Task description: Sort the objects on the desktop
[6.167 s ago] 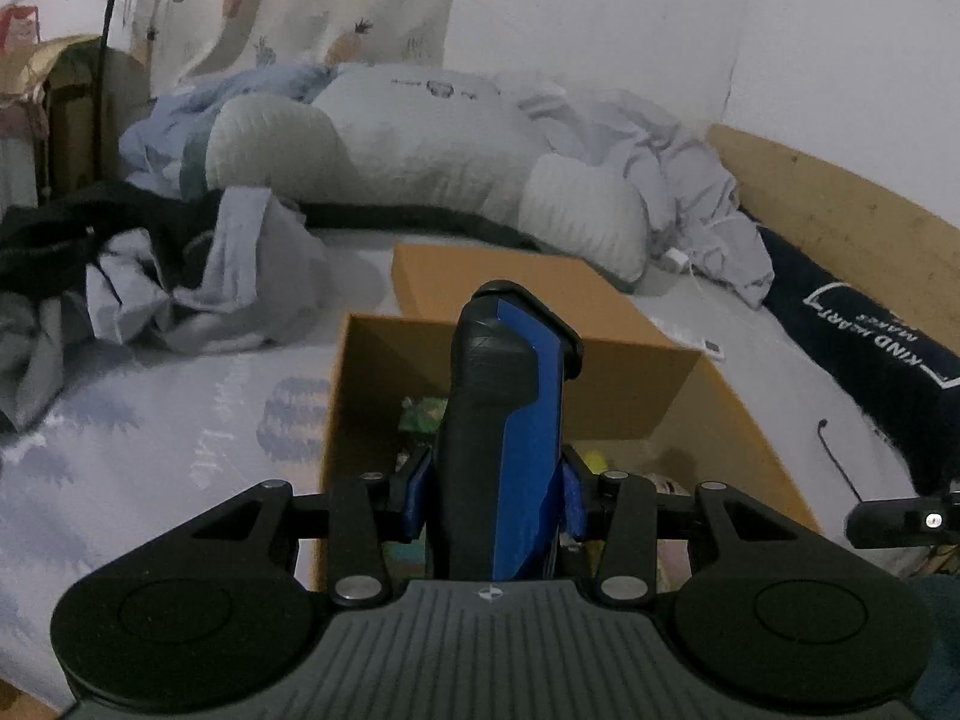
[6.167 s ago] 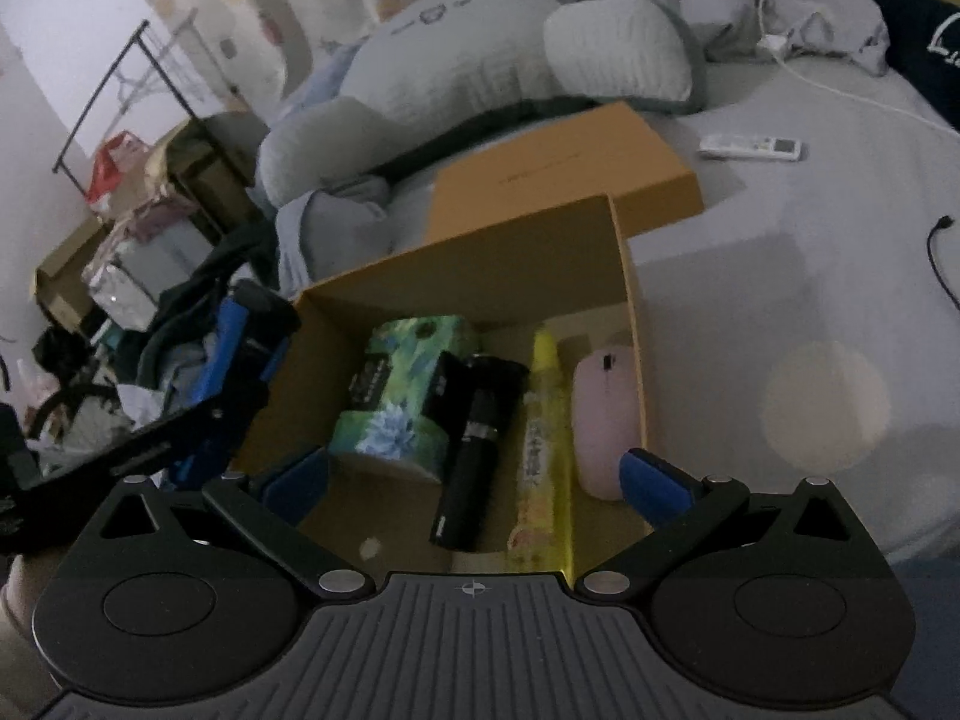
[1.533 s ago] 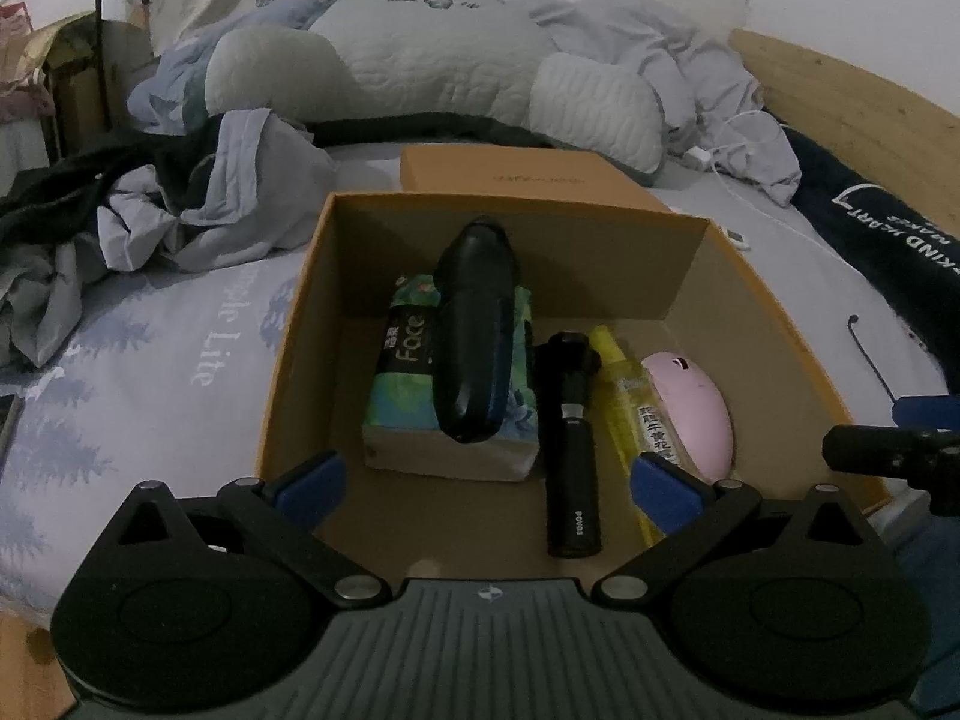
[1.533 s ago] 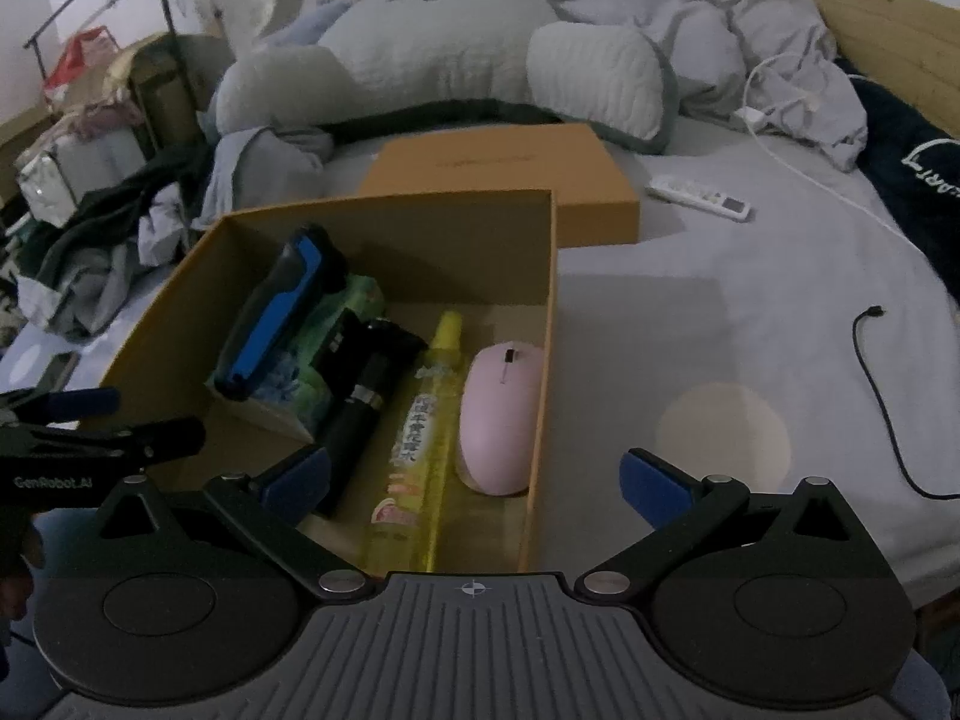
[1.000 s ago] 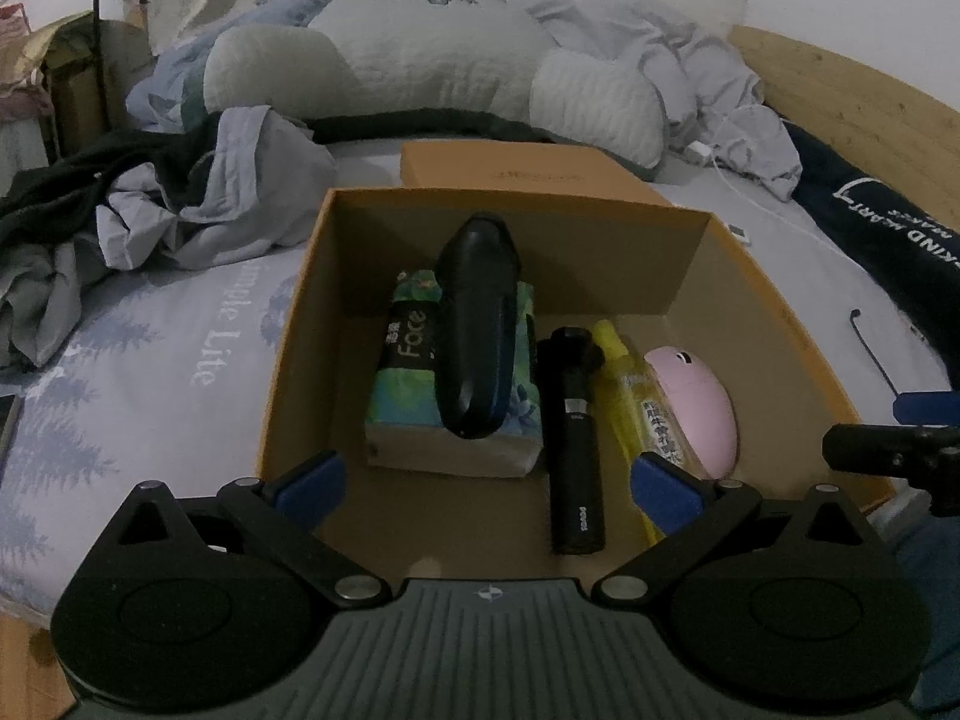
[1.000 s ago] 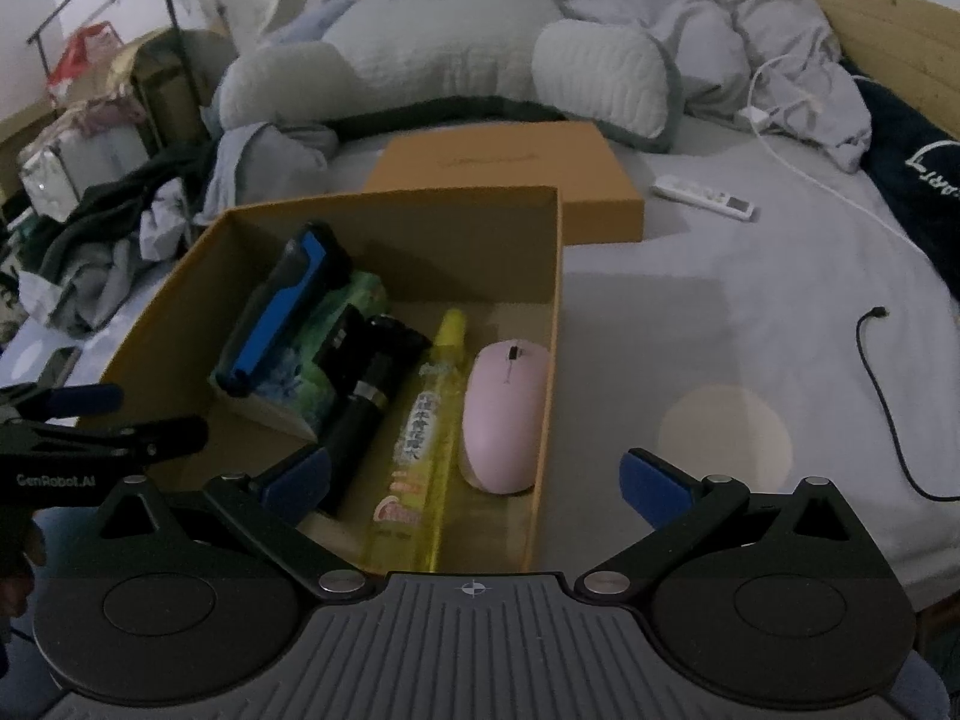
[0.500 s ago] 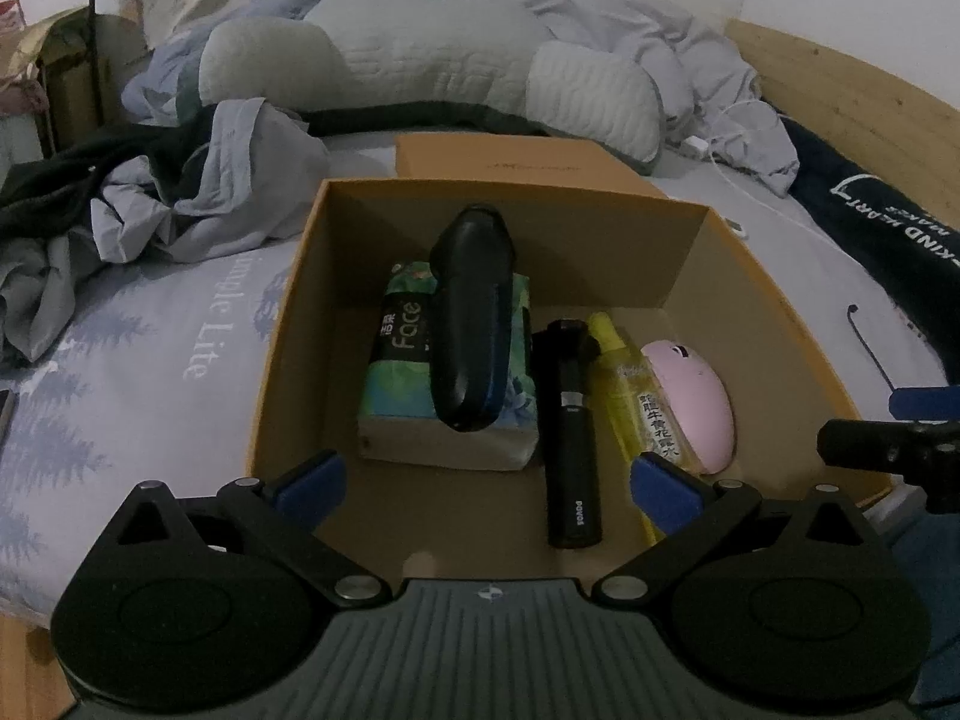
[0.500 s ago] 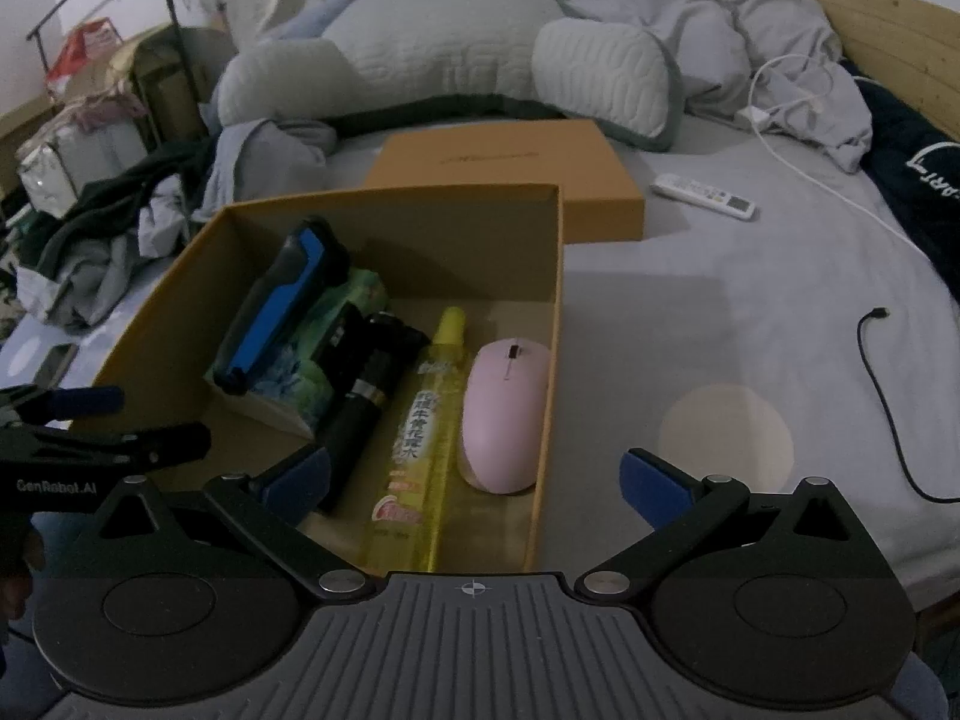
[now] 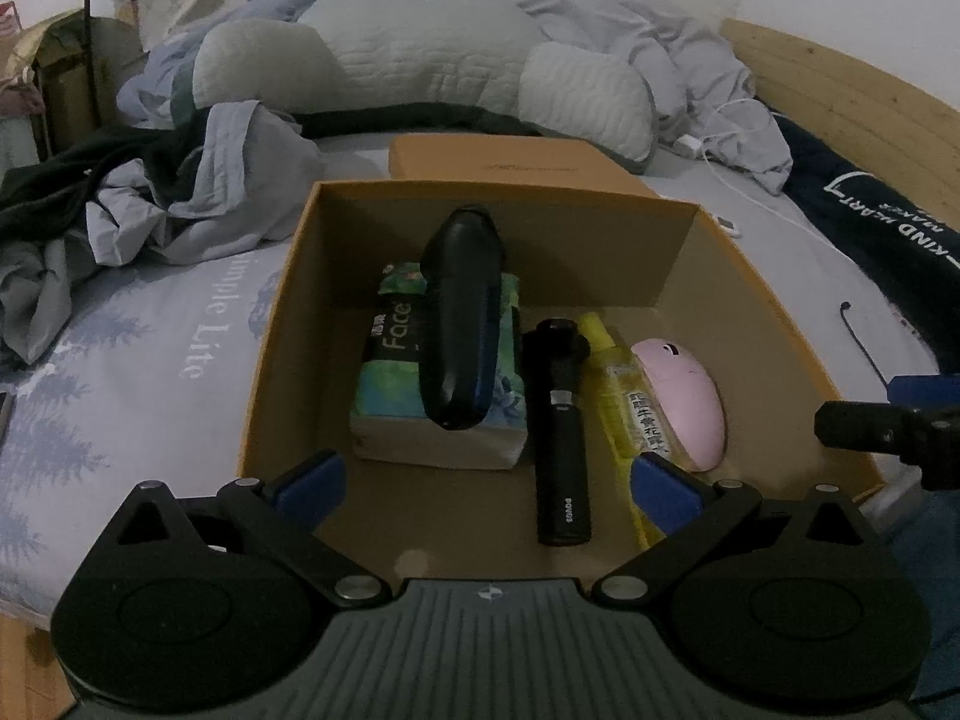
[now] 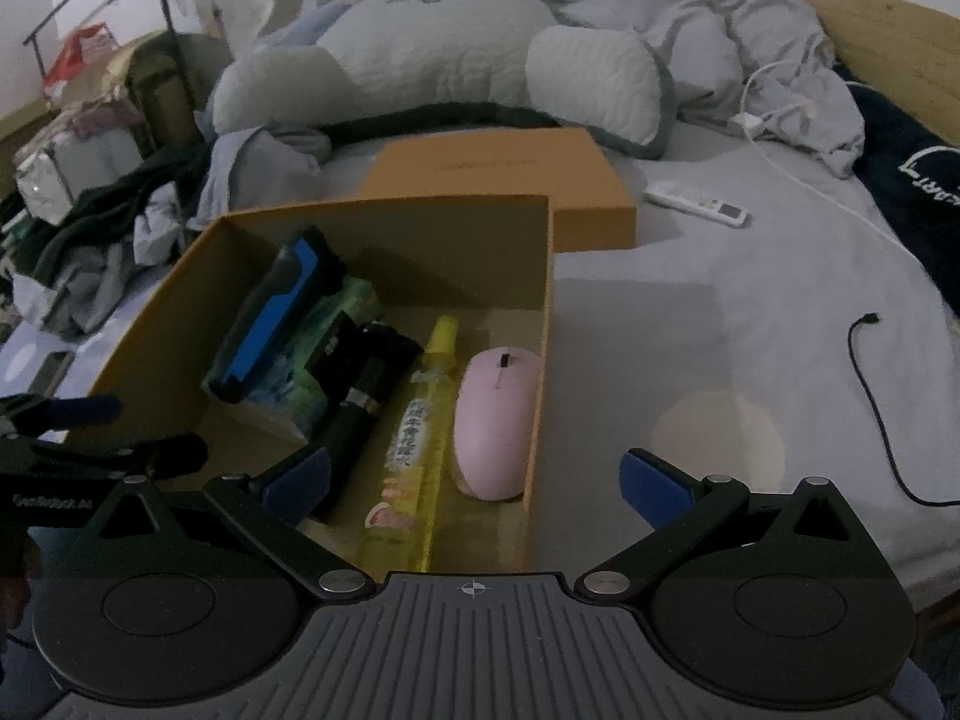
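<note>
Five items now in box (image 9: pixel 282 324): razor (image 9: pixel 462 324) atop tissue pack (image 9: pixel 390 378), flashlight (image 9: pixel 561 420), yellow tube (image 9: pixel 624 396), pink mouse (image 9: pixel 684 402) nearest box's right wall. I held razor in left gripper (image 9: pixel 486 480) six seconds back; now released, both left and right gripper (image 10: pixel 474 480) spread, empty. Sorting looks near done; box lid (image 10: pixel 504 174) waits behind box.

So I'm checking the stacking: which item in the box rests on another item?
The black-and-blue shaver: it lies atop the tissue pack; the others lie on the box floor.
</note>
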### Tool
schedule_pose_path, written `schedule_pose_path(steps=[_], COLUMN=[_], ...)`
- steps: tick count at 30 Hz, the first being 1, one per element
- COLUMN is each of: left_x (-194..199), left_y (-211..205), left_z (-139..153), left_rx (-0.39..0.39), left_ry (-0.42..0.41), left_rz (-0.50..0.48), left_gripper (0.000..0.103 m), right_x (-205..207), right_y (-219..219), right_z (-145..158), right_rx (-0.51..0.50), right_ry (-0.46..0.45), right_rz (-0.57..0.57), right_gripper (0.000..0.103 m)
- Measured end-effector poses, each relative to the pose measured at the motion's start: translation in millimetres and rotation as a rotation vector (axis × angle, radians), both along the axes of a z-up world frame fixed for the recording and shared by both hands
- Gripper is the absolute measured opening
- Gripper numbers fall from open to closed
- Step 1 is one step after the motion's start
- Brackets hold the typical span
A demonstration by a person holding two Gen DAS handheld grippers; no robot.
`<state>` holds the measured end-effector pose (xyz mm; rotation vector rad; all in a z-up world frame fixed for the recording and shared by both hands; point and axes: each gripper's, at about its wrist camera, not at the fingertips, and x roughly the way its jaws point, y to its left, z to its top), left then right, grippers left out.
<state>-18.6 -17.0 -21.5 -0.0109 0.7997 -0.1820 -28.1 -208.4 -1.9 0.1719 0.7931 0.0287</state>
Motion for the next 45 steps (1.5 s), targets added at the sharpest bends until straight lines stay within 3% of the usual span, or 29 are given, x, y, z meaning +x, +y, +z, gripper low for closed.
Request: schedule_pose_path(steps=[9, 20, 31, 45], left_x=[0.9, -0.5, 2.4, 40.6], left_y=[-5.6, -11.1, -21.9, -39.4], left_z=[1.2, 2.5, 8.3, 47.2], left_rx=[-0.013, -0.049, -0.046, -0.076], left_ry=[-0.002, 0.005, 0.004, -0.029], left_rz=[-0.014, -0.024, -0.036, -0.044], left_gripper=[0.103, 0.103, 0.103, 0.103], right_x=[1.7, -1.7, 2.5, 21.6], right_y=[-12.5, -11.9, -28.0, -79.1], right_z=[1.1, 5.3, 4.6, 53.4], right_rx=[-0.017, 0.001, 0.048, 0.076], right_ry=[-0.016, -0.062, -0.021, -0.108], right_rz=[-0.040, 0.012, -0.035, -0.067], right_gripper=[0.103, 0.103, 0.103, 0.103])
